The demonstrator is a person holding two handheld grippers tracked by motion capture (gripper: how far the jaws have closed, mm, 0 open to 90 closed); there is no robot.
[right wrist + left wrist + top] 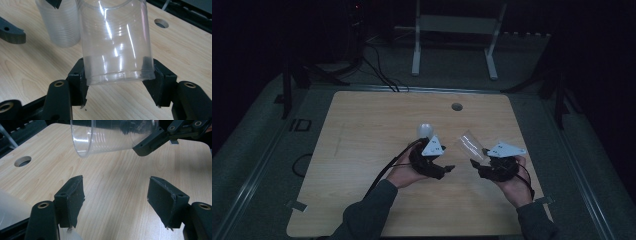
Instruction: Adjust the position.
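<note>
Two tongs sit over the near half of the wooden table point(362, 130), with bare wood on all sides. The far edge and its round hole point(456, 106) lie well beyond them, and the left part of the top is free. Your right tongs point(117, 77) are clenched on the base of a clear plastic cup point(115, 42), lifted off the wood. Its long axis tilts up and away from you, with the open mouth toward the far left, nearer your other hand. Your left tongs point(116, 200) are released, the jaws apart with bare wood between them. A stack of clear cups point(60, 25) stands upright on the table just beside them.
</note>
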